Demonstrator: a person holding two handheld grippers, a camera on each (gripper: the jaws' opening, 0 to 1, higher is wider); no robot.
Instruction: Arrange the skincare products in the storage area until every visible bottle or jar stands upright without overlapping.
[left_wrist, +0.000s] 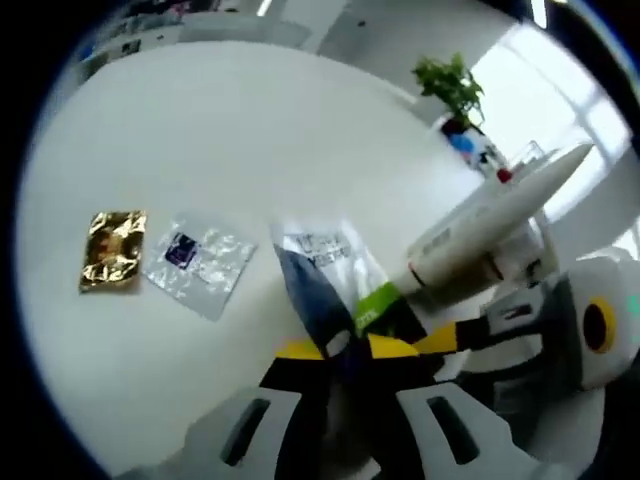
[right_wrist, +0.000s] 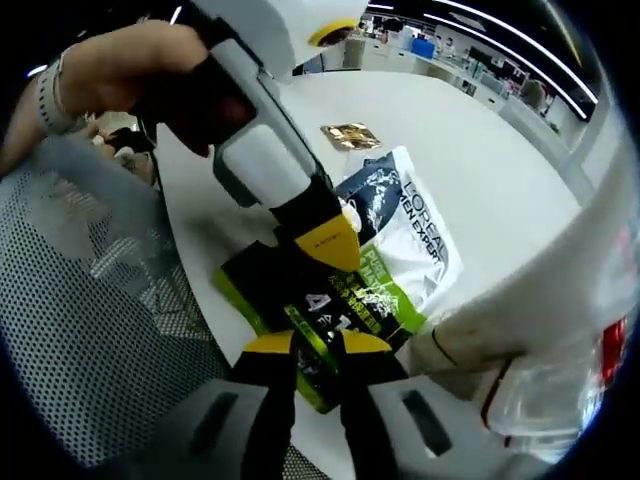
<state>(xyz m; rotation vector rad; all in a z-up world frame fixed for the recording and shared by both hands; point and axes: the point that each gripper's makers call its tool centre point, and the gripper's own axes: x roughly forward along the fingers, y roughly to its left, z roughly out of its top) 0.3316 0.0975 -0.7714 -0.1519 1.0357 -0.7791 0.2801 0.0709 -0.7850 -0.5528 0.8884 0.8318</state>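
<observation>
Both grippers, left gripper (left_wrist: 345, 350) and right gripper (right_wrist: 318, 345), pinch the green-and-white pouch (right_wrist: 400, 250) from opposite ends, its long axis running between them, a white tube (left_wrist: 490, 225) just beyond the left.

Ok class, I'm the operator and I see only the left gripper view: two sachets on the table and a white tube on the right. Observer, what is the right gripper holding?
Observer: In the right gripper view, the right gripper has its jaws closed on a black-and-green pack.
Operator: Where does my left gripper sit against that?
Observer: The left gripper comes in from above, and its yellow tips meet at the dark edge of the L'Oreal pouch, just over the pack.
Operator: Anything off the table?
Observer: A grey mesh chair stands at that view's left.
</observation>
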